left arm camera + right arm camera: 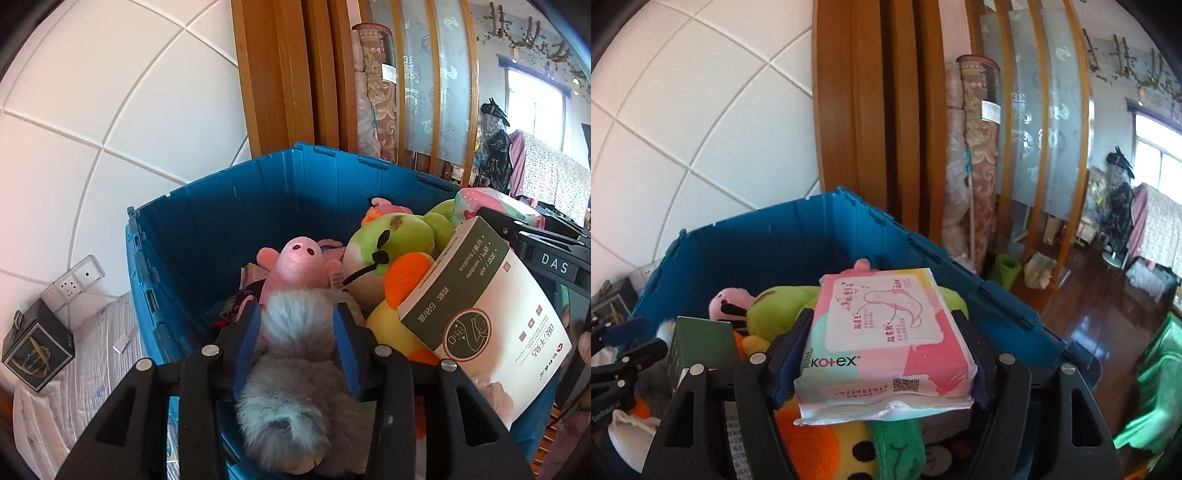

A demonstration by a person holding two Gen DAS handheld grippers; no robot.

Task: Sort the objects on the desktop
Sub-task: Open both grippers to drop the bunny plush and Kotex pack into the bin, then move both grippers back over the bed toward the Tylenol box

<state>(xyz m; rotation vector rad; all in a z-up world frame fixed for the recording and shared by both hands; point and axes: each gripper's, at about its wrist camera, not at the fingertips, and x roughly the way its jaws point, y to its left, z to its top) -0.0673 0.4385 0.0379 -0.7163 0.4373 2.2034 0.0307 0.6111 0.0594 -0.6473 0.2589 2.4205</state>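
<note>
My left gripper (297, 321) is shut on a grey furry plush toy (291, 376) and holds it over the open blue plastic crate (221, 206). In the crate lie a pink pig plush (301, 264), a green and orange plush (395, 251) and a white and green carton (484, 317). My right gripper (882, 325) is shut on a pink Kotex pad pack (886, 332) and holds it above the same crate (757, 240), over the green plush (779, 310). The right gripper's body shows at the right in the left wrist view (546, 251).
A white tiled wall stands behind the crate. A black box (37, 350) and a wall socket (70, 284) sit left of the crate on a striped cloth. A wooden door frame (871, 110), rolled carpets (975, 155) and a wooden floor lie to the right.
</note>
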